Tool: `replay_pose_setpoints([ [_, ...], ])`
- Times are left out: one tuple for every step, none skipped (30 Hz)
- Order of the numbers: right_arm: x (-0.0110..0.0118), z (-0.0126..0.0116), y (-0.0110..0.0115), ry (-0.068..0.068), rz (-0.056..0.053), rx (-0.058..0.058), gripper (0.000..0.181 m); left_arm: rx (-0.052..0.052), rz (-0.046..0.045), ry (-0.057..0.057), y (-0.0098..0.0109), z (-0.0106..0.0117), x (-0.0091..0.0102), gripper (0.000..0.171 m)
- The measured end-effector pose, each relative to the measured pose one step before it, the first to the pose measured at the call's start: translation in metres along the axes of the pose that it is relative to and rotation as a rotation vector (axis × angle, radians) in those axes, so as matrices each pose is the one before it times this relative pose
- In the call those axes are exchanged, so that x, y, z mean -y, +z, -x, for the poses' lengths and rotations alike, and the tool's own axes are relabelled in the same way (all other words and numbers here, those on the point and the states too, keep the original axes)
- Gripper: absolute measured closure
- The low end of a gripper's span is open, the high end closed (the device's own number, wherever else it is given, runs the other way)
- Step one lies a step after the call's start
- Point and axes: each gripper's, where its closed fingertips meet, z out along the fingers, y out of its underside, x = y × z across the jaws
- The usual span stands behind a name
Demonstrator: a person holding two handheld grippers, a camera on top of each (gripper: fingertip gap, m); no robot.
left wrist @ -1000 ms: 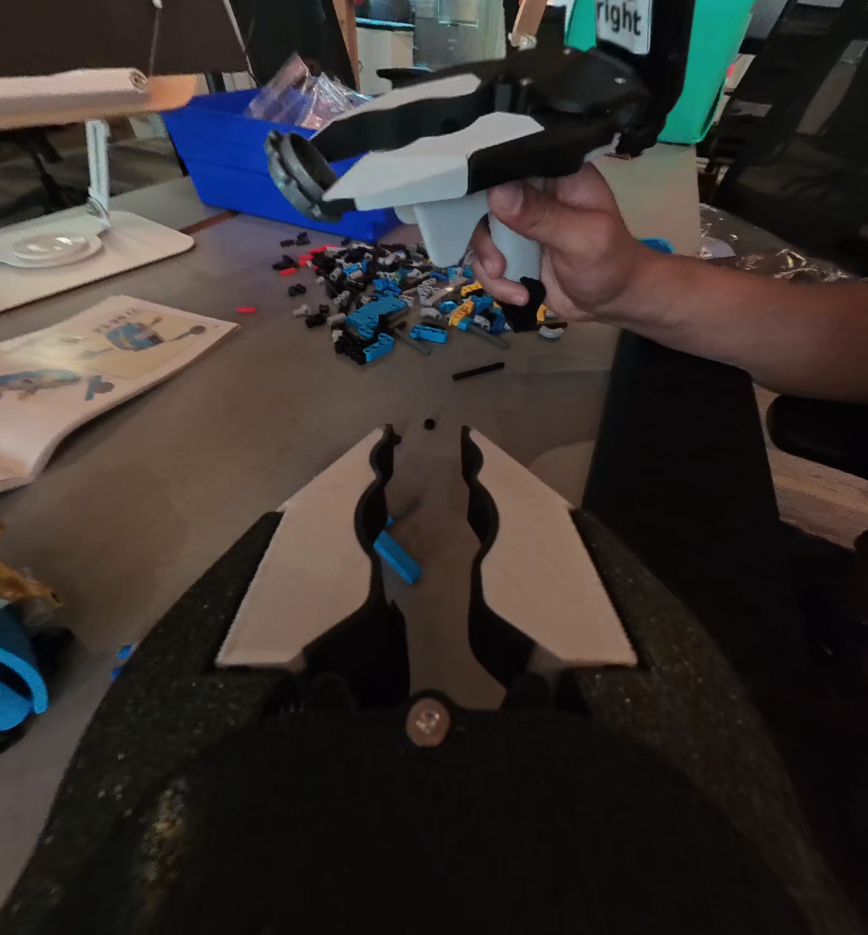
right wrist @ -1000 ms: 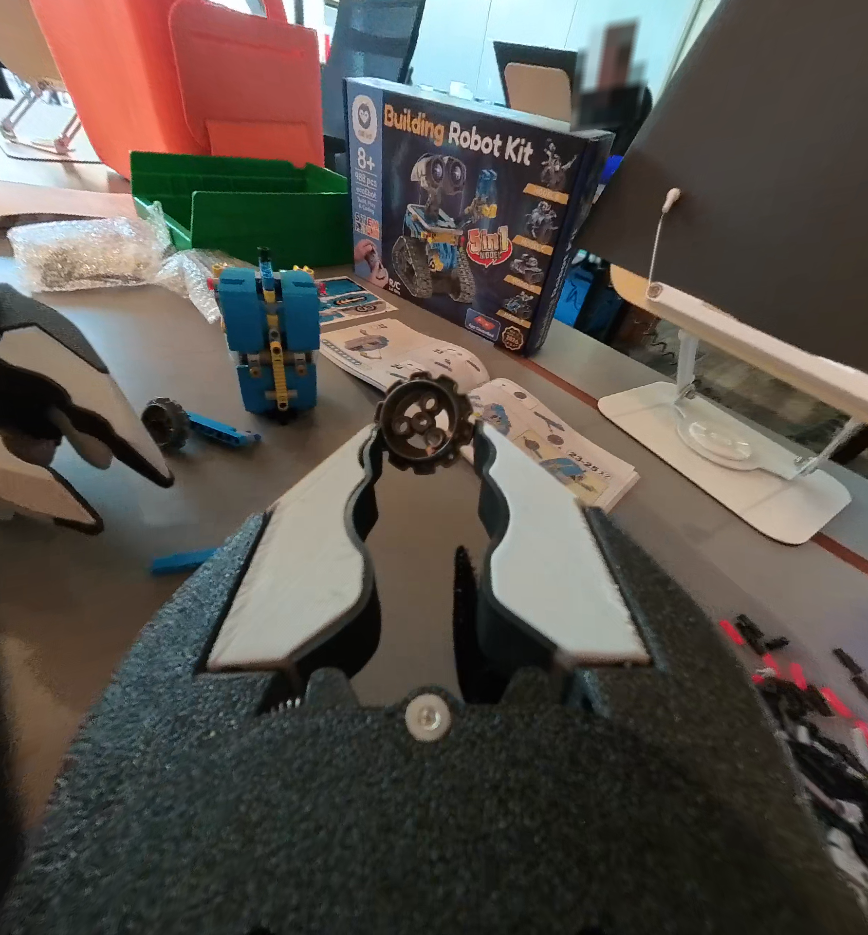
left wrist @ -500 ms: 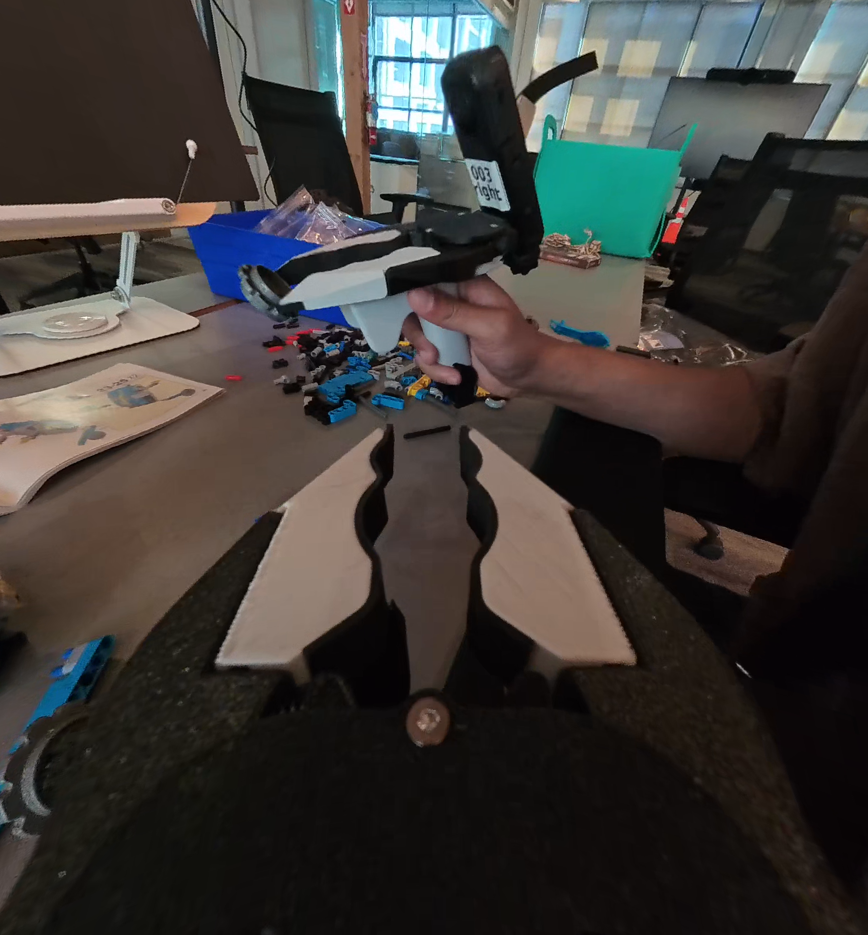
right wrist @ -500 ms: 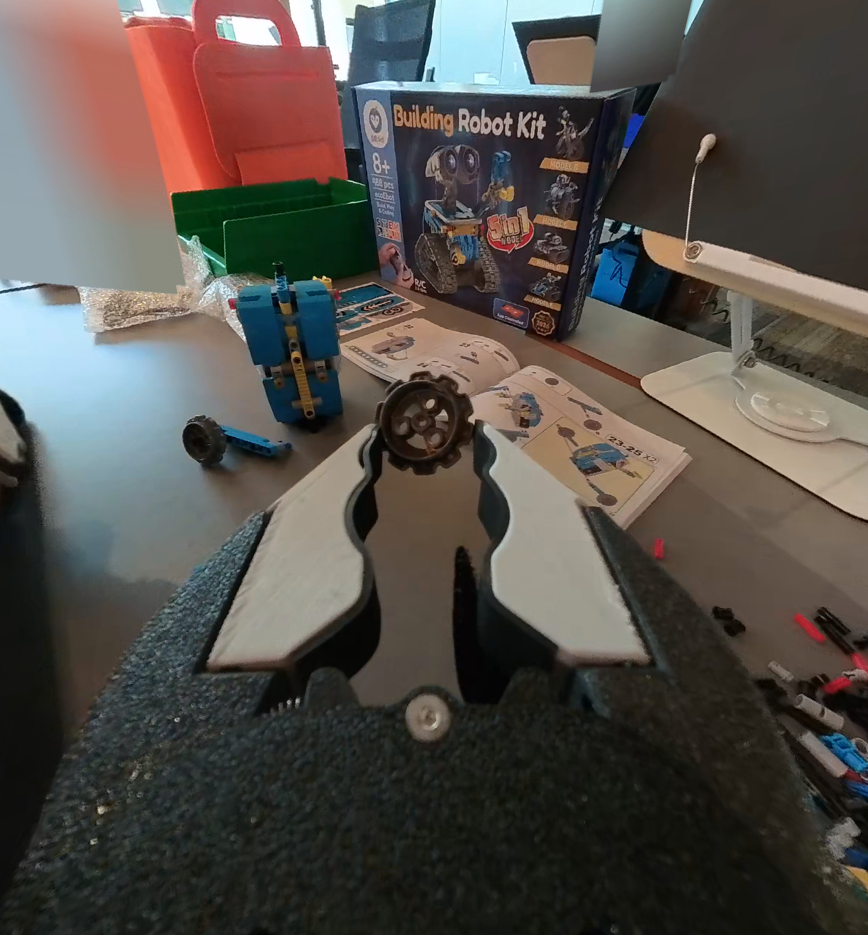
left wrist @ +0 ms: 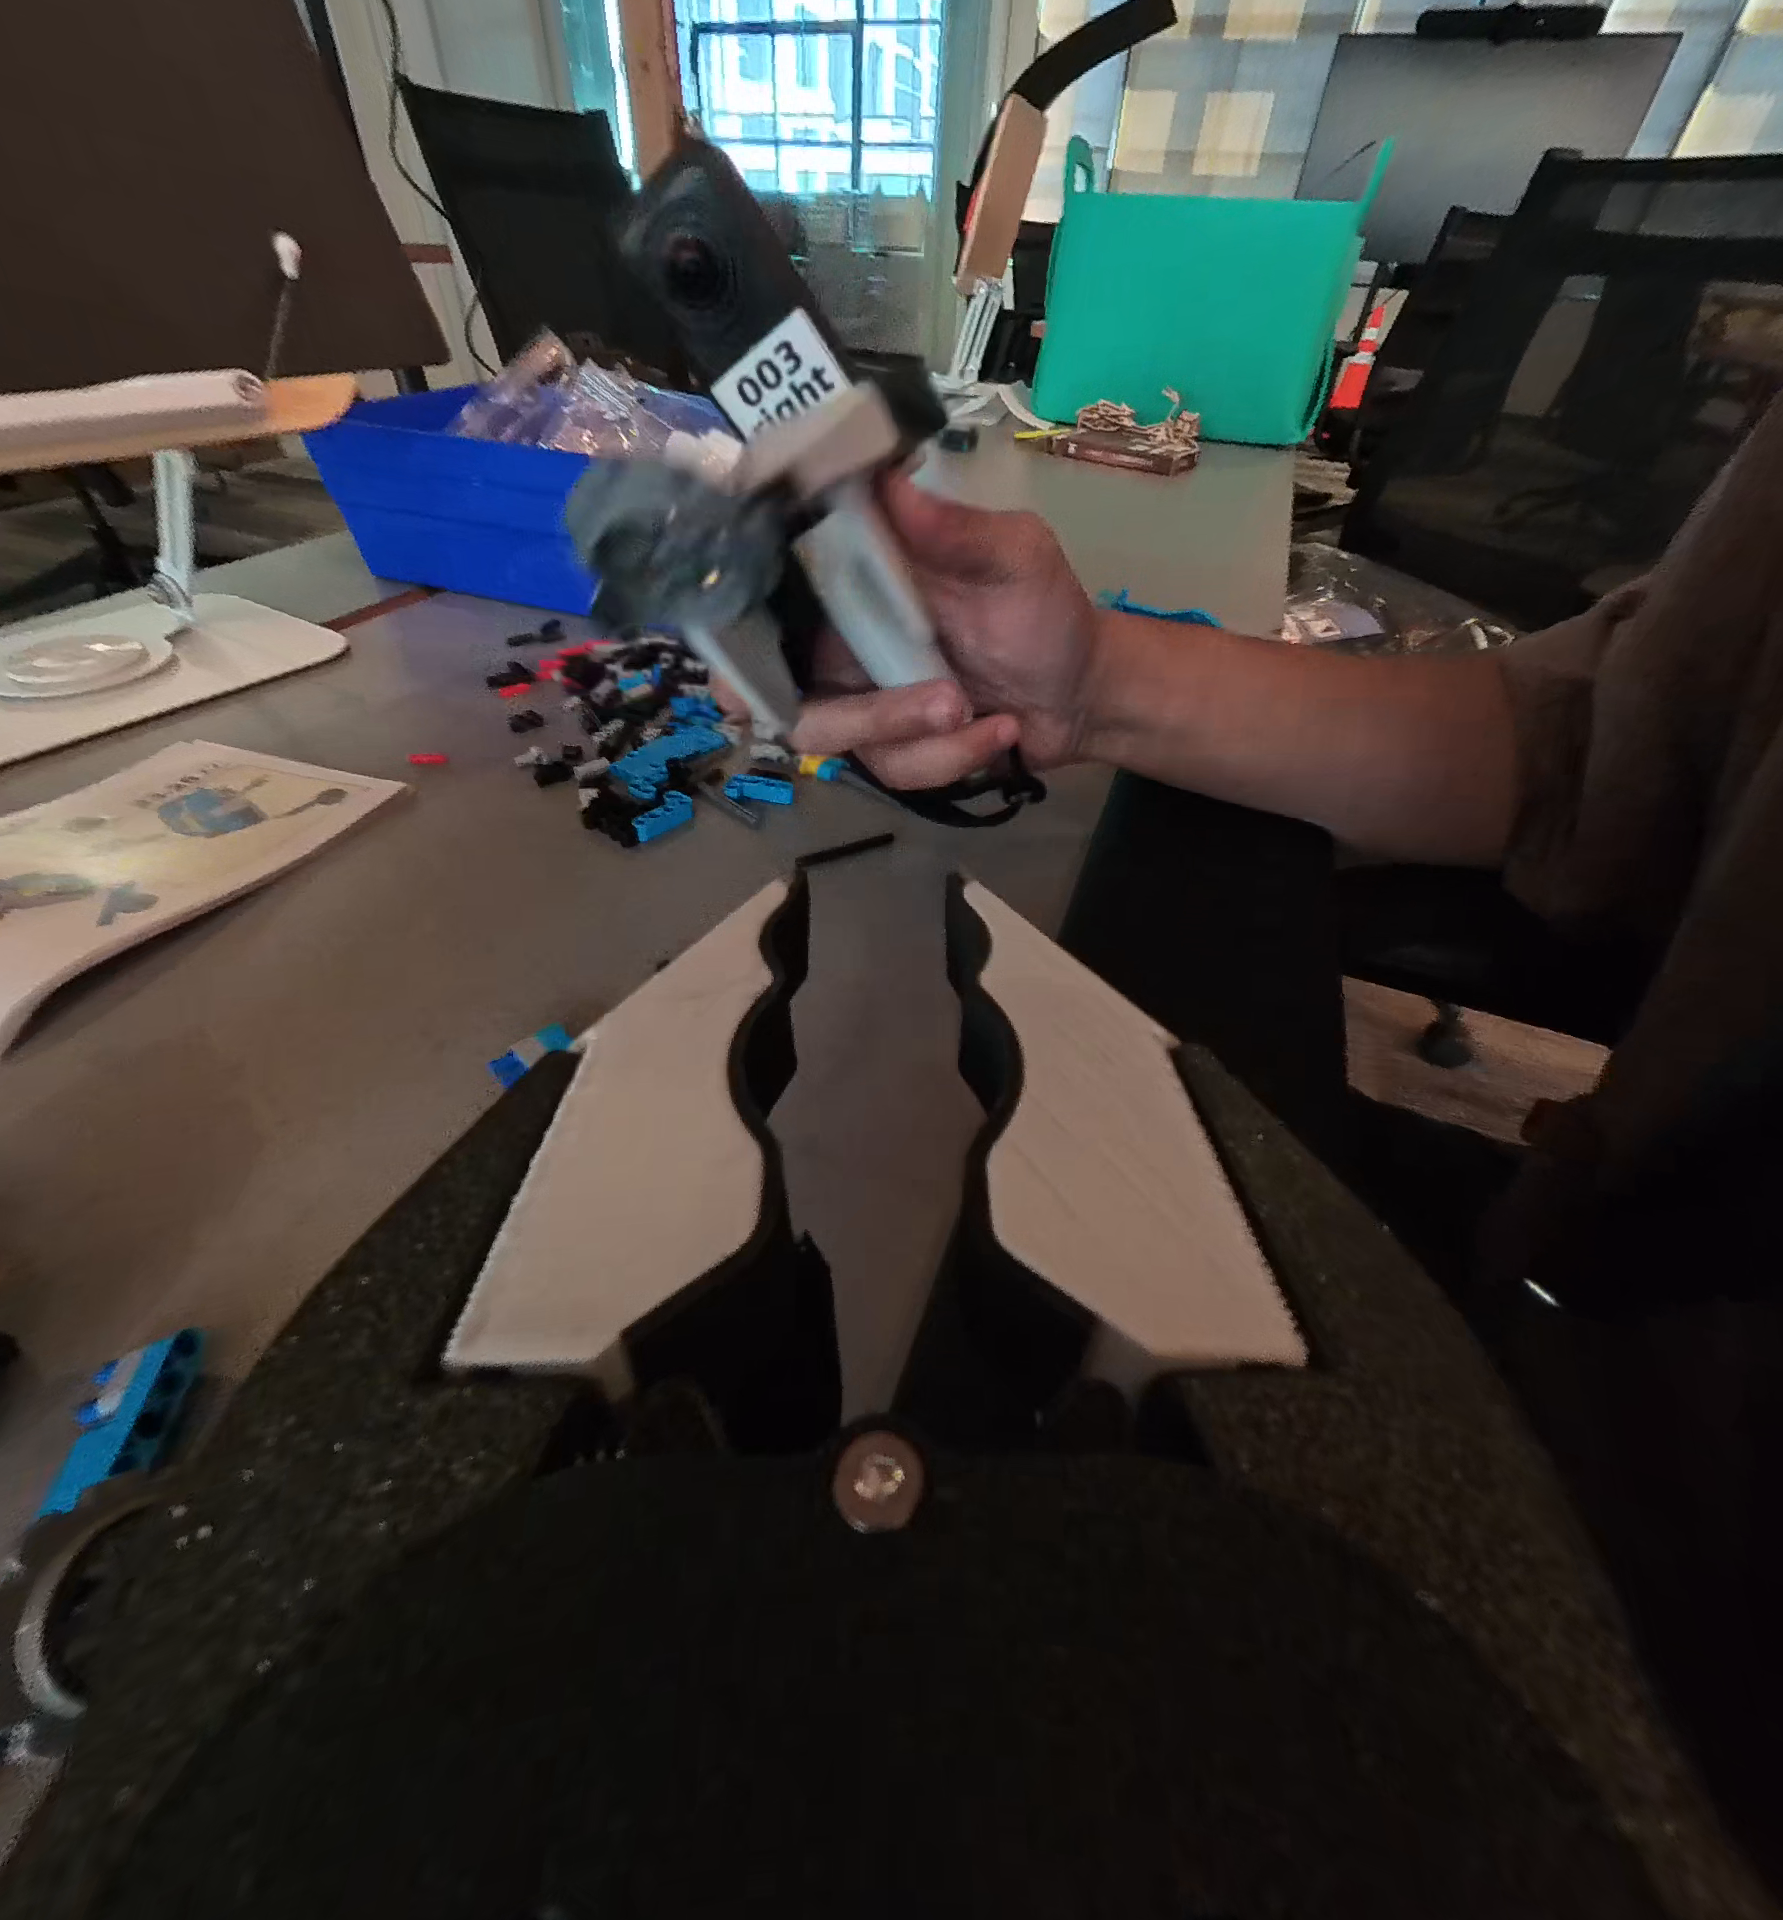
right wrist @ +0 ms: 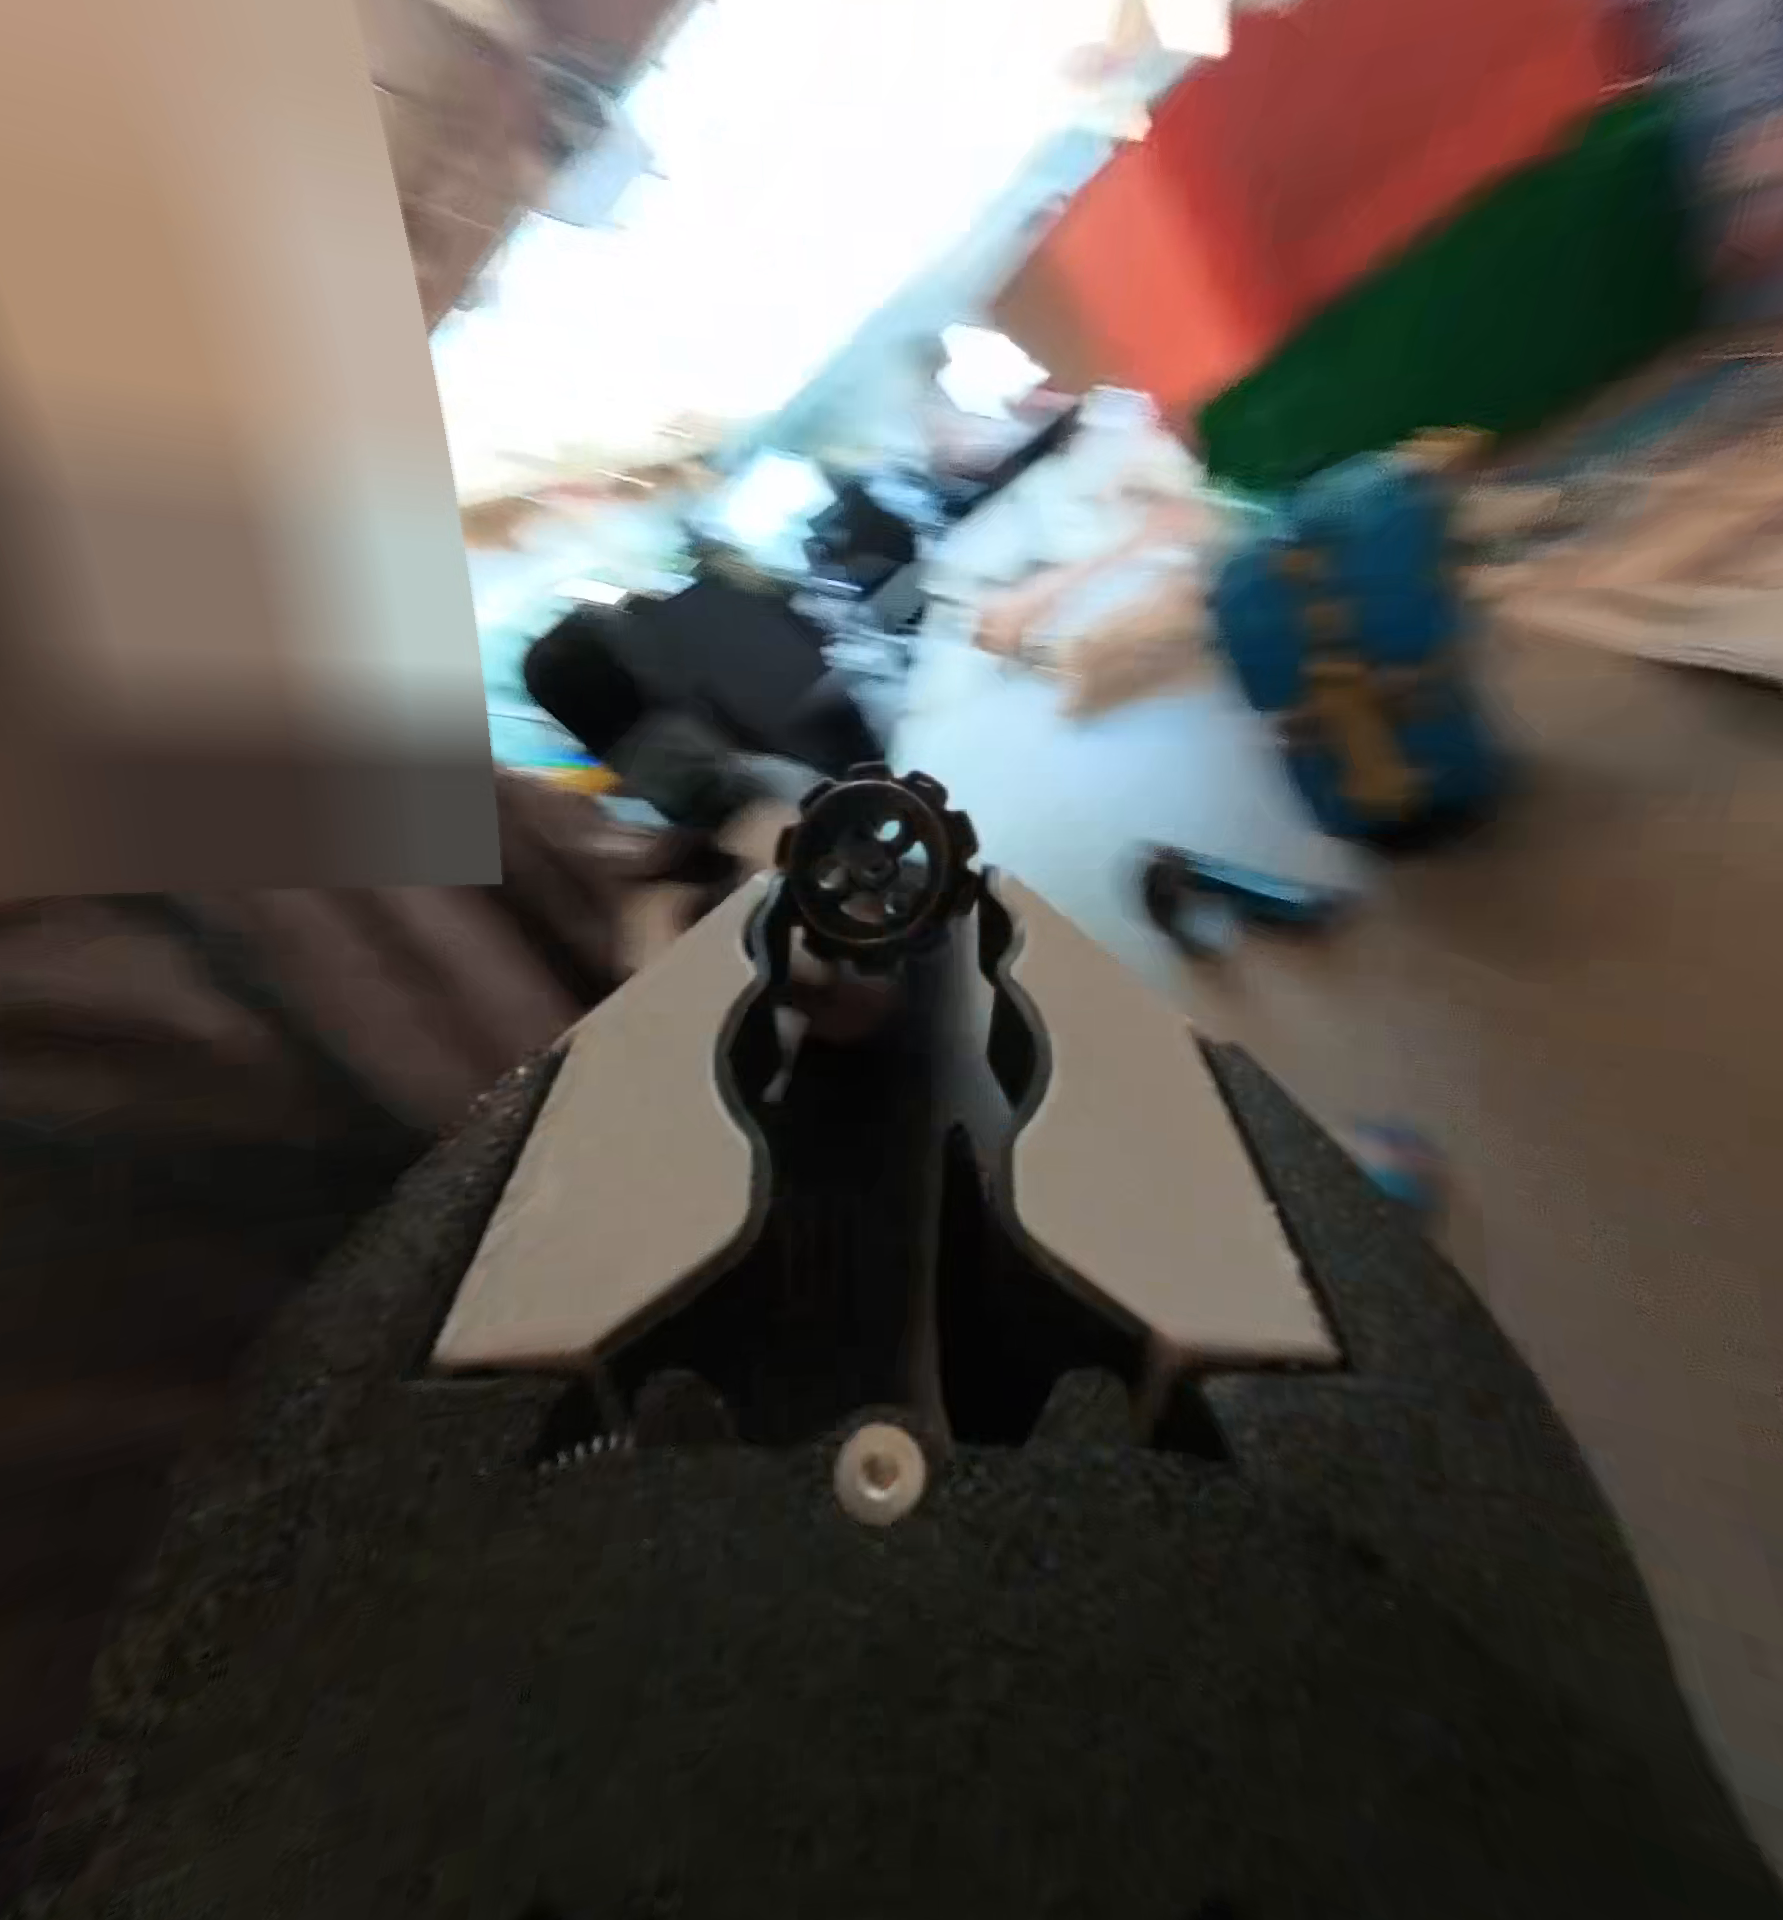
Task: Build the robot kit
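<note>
The right tool (right wrist: 874, 894) is clamped on a small dark round toothed plastic gear wheel (right wrist: 871, 875), pinched at its fingertips; the wheel faces the camera, showing a ring of holes about its hub and stubby teeth round the rim. Everything behind it in the right wrist view is smeared by blur.

In the left wrist view the left tool (left wrist: 874, 902) hangs over the grey table (left wrist: 274, 1049) with its jaws apart and nothing between them. At 12 o'clock from it a hand (left wrist: 970, 644) holds the right tool aloft, the wheel a blurred grey disc there. Beneath lies a heap of small blue, black and red plastic building pieces (left wrist: 648, 717); at 10 o'clock an open instruction booklet (left wrist: 128, 852).
</note>
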Motion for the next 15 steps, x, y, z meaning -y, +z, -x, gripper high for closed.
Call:
replay_pose_setpoints([
  [0.00584,0.02257,0.00040,0.0255,-0.0376,0.1395,0.146,-0.0177,0.00351,-0.0199,0.00045,0.00041,-0.00018,0.146],
  [0.00139,0.01368,0.00183,0.0086,-0.0088,0.0808,0.146,-0.0174,-0.00403,-0.0215,-0.00041,0.00091,0.00091,0.146],
  [-0.00232,0.00759,0.00191,0.0144,0.0114,0.0523,0.145,-0.0146,-0.01028,-0.0221,-0.00082,0.00140,0.00190,0.146],
  [-0.00224,0.00583,0.00132,0.0321,0.0072,0.0544,0.146,-0.0125,-0.01160,-0.0224,-0.00106,0.00195,0.00211,0.146],
  [0.00004,0.00462,0.00087,0.0415,-0.0084,0.0530,0.145,-0.0120,-0.01145,-0.0219,-0.00092,0.00225,0.00228,0.145],
  [0.00033,0.00224,0.00078,0.0449,-0.0112,0.0401,0.145,-0.0109,-0.01473,-0.0208,-0.00104,0.00251,0.00295,0.145],
  [-0.00149,0.00010,0.00071,0.0492,0.0010,0.0271,0.145,-0.0102,-0.02096,-0.0195,-0.00119,0.00258,0.00391,0.143],
  [-0.00358,-0.00080,0.00110,0.0503,0.0127,0.0232,0.146,-0.0144,-0.02344,-0.0193,-0.00083,0.00201,0.00425,0.139],
  [-0.00427,-0.00227,0.00176,0.0515,0.0177,0.0158,0.146,-0.0192,-0.01987,-0.0205,-0.00015,0.00142,0.00359,0.133],
  [-0.00438,-0.00447,0.00204,0.0431,0.0192,0.0018,0.146,-0.0186,-0.01729,-0.0206,0.00023,0.00114,0.00289,0.127],
  [-0.00477,-0.00691,0.00236,0.0294,0.0219,-0.0175,0.146,-0.0203,-0.02090,-0.0168,0.00030,0.00016,0.00274,0.122],
  [-0.00504,-0.00712,0.00260,0.0110,0.0265,-0.0271,0.146,-0.0300,-0.02035,-0.0136,0.00036,-0.00194,0.00217,0.118],
  [-0.00491,-0.00411,0.00269,-0.0022,0.0253,-0.0171,0.146,-0.0367,-0.01183,-0.0141,0.00041,-0.00369,0.00119,0.115],
  [-0.00502,-0.00086,0.00245,0.0009,0.0276,0.0005,0.145,-0.0371,-0.00713,-0.0106,0.00016,-0.00463,0.00103,0.113],
  [-0.00392,0.00044,0.00196,0.0081,0.0226,0.0094,0.145,-0.0351,-0.00488,-0.0016,-0.00026,-0.00501,0.00054,0.114],
])
